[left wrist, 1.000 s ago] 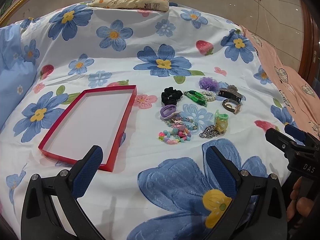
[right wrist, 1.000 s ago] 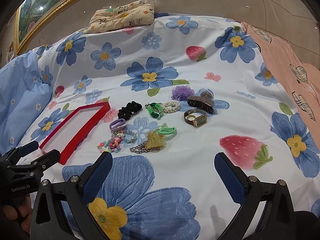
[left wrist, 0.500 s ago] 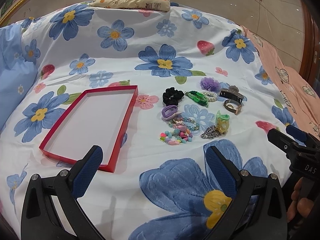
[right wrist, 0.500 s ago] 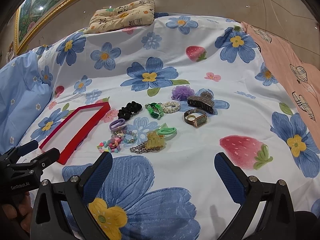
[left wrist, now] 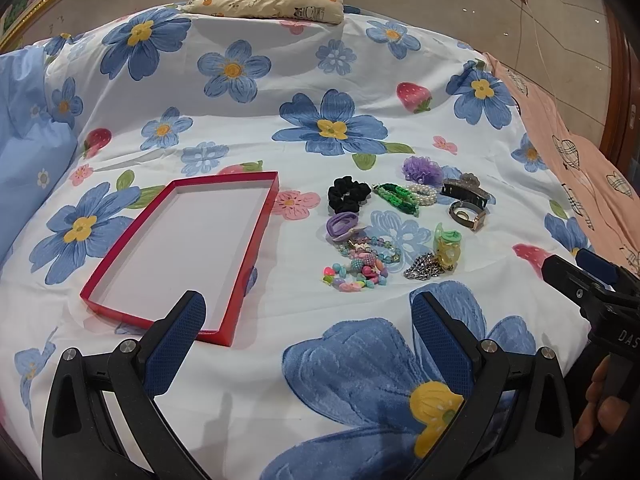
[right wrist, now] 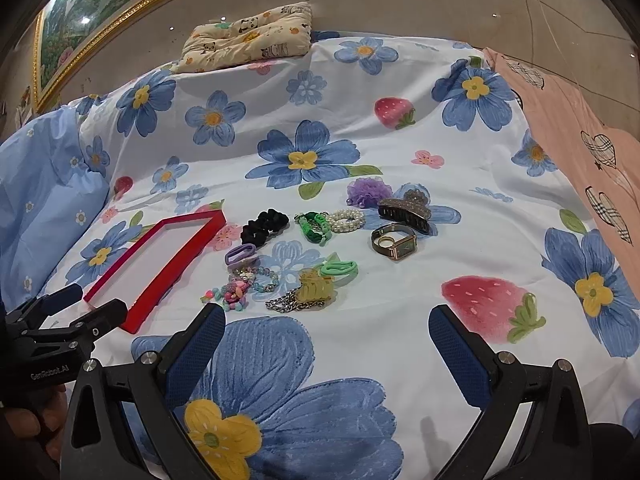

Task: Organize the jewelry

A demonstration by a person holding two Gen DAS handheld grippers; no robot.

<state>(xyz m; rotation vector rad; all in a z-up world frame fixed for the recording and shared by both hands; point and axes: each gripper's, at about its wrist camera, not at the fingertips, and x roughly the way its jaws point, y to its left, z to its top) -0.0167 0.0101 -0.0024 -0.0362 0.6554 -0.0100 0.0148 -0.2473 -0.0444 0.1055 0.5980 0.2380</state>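
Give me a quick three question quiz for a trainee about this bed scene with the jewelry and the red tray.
1. True or false: the red tray already holds some jewelry.
2. Which item lies nearest the watch? A) black scrunchie B) hair claw clip C) colorful bead bracelet
3. Fill in: the left gripper and right gripper are both ____ and hold nothing.

Key: 1 false, its white floor is bare; 2 B; 3 open.
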